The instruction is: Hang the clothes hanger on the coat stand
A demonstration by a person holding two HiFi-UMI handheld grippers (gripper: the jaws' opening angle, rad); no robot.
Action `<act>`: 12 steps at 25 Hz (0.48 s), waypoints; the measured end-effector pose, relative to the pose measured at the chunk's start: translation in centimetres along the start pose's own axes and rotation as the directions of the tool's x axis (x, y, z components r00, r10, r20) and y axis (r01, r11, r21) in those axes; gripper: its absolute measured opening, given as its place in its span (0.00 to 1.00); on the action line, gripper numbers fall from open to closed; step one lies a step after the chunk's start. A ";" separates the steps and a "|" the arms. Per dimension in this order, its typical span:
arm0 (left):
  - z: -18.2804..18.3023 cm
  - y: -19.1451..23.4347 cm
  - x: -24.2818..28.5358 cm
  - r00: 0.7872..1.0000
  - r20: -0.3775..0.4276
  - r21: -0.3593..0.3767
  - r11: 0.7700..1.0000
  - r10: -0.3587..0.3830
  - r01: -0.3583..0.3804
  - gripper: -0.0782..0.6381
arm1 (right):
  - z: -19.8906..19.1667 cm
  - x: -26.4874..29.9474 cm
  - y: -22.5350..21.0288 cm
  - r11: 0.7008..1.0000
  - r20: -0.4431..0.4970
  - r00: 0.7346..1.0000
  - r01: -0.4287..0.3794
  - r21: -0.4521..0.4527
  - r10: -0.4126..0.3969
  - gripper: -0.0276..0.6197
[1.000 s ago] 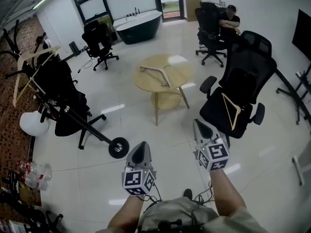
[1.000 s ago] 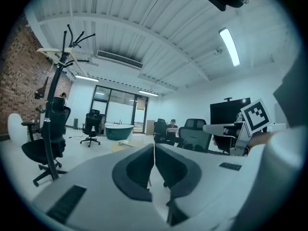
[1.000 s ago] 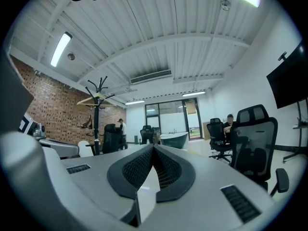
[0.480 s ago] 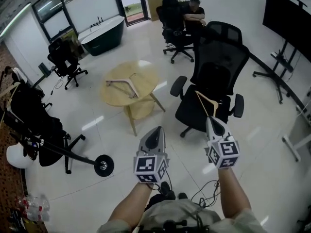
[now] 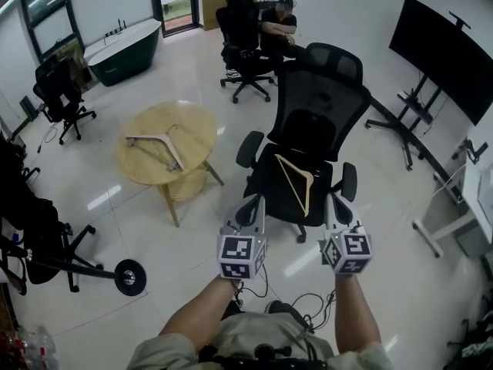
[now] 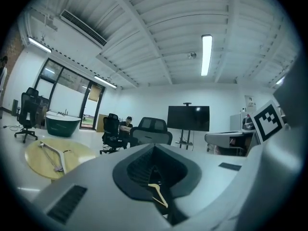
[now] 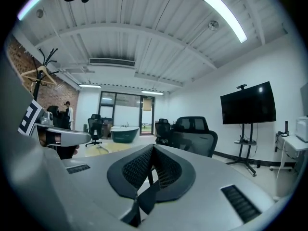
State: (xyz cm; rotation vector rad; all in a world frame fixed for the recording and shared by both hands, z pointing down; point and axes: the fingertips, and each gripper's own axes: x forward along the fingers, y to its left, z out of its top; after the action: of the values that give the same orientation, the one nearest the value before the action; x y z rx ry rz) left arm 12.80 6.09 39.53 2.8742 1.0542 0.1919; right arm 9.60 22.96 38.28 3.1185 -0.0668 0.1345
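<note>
Two grippers are closer to the black mesh office chair [image 5: 316, 122] than a moment ago. The left gripper [image 5: 256, 201] and right gripper [image 5: 334, 200] each have their fingers pressed together, empty. The light wooden clothes hanger [image 5: 296, 182] lies on the chair's seat, just ahead, between them. A round wooden table [image 5: 146, 164] stands left of the chair on the shiny white floor [image 5: 100, 206].

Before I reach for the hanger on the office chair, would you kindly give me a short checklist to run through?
1. Clothes hanger lies flat and uncovered on the office chair seat: ok.
2. Left hand-held gripper is empty: ok.
3. Right hand-held gripper is empty: ok.
4. Jaws apart for a grasp: not ok, both pairs are together.
5. Free hook on the coat stand: cannot tell, since it shows only far off in the right gripper view.
</note>
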 end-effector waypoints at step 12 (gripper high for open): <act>-2.0 -7.1 22.8 0.996 -0.028 0.060 0.995 0.086 -0.084 0.13 | -4.8 12.3 -19.9 0.997 -0.022 0.998 -0.066 0.050 0.067 0.05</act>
State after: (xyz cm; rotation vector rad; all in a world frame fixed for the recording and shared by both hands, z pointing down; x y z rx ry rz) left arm 25.25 26.31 42.84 2.9810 0.9589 0.2138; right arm 22.26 42.42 43.73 3.1639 -0.1696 0.1767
